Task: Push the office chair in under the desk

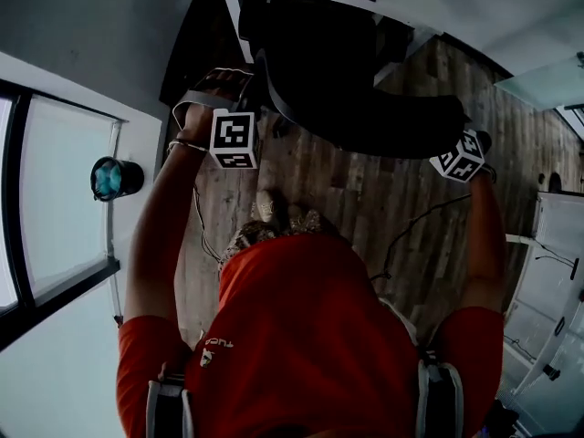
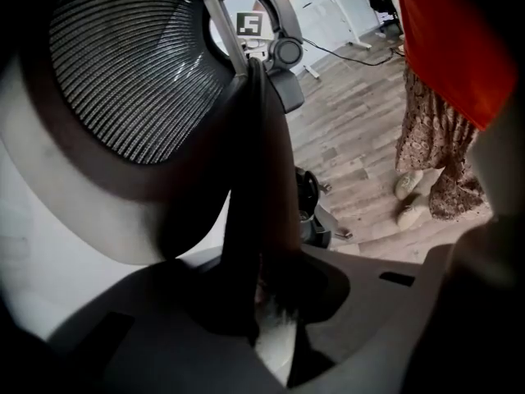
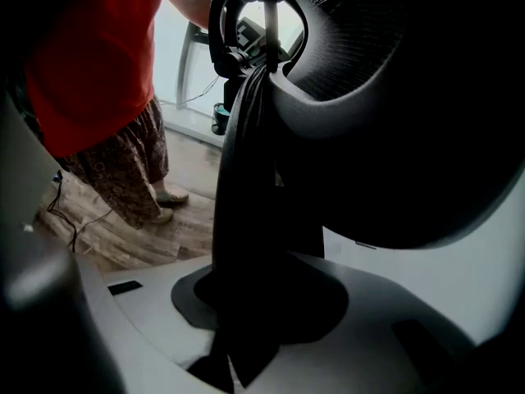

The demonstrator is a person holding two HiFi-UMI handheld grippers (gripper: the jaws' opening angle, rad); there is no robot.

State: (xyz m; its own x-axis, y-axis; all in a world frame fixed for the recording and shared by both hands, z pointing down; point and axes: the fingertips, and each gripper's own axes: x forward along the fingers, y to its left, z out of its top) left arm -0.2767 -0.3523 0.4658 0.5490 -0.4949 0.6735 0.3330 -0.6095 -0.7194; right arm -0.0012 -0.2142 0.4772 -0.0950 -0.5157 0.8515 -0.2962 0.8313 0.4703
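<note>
Where the person's red shirt (image 1: 301, 336) fills the near edge of the head view, both bare arms reach forward over a plank floor (image 1: 365, 199), and light shoes (image 1: 266, 203) show just beyond the shirt. At the end of the left arm, the left gripper (image 1: 217, 85) is clamped on the left rim of the black chair (image 1: 356, 80). Its own view shows the dark edge of the chair back running up between the two jaws, which press on it from either side. The right gripper (image 1: 456, 140) is clamped the same way on the back's right rim, and the dark strip stands between the jaws in its view too. Above both grips rises the mesh headrest (image 2: 131, 64), with each gripper's marker cube facing the person. The chair stands on the floor between the grippers and the white desk (image 1: 438, 3), its back toward the person. Its far side meets the desk's near edge, though how far it reaches underneath cannot be told. Off to the left, a window (image 1: 55, 199) runs along the wall, with a round teal thing (image 1: 109, 179) on its sill.
</note>
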